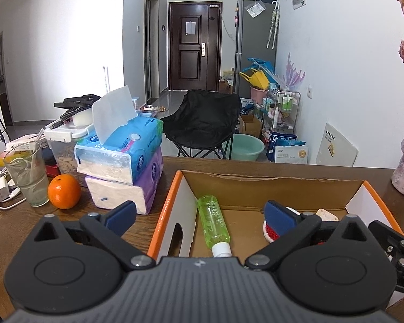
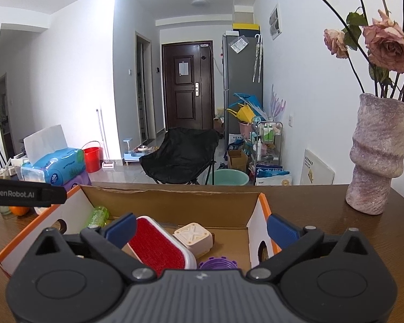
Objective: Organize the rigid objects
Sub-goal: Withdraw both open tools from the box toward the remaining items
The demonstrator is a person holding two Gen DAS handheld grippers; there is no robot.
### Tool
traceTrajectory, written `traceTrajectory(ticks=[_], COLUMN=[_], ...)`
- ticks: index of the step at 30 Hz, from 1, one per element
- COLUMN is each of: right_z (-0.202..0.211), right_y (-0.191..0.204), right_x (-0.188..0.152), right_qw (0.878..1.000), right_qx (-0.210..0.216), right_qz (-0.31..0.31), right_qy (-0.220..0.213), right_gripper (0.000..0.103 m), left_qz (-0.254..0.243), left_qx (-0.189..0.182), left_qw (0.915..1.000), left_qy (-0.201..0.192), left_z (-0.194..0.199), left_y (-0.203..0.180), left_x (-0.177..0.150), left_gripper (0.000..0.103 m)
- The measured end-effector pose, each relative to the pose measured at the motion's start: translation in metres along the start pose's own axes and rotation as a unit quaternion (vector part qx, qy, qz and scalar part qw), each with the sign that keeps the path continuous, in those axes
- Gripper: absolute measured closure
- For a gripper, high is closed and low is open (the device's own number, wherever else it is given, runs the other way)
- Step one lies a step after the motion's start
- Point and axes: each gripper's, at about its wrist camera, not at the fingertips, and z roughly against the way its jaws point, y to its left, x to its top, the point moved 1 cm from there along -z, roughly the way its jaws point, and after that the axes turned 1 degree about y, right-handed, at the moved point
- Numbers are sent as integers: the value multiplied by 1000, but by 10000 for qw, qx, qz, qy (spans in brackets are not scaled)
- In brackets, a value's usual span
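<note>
Inside cardboard box [image 1: 269, 181]: green bottle [image 1: 214, 222] between spread left hand-held gripper [image 1: 200, 216] fingers, unpinched; right hand-held gripper [image 2: 202, 228] spread.

The brown wooden table [image 1: 18, 228] carries an open cardboard box [image 1: 269, 181] centrally, tissue packs [image 1: 121, 177], orange [image 1: 64, 191] and glass [image 1: 27, 172] left, vase [image 2: 374, 158] right.

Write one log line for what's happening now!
left gripper: open, empty | right gripper: open, empty | cardboard box: holds green bottle, red brush
</note>
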Motion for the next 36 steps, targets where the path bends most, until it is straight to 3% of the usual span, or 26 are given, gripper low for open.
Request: traceTrajectory(ticks=[36], right_z=[96], right_y=[0], right_x=[-45], right_qw=[9996], right_qx=[-181], right_qz=[-189], right_qy=[78], right_gripper=[0], left_qz=[83], left_qx=[41], left_qw=[9999], left_qy=[75], left_z=[90], left_y=[21], left_x=[-55], left_gripper=[0])
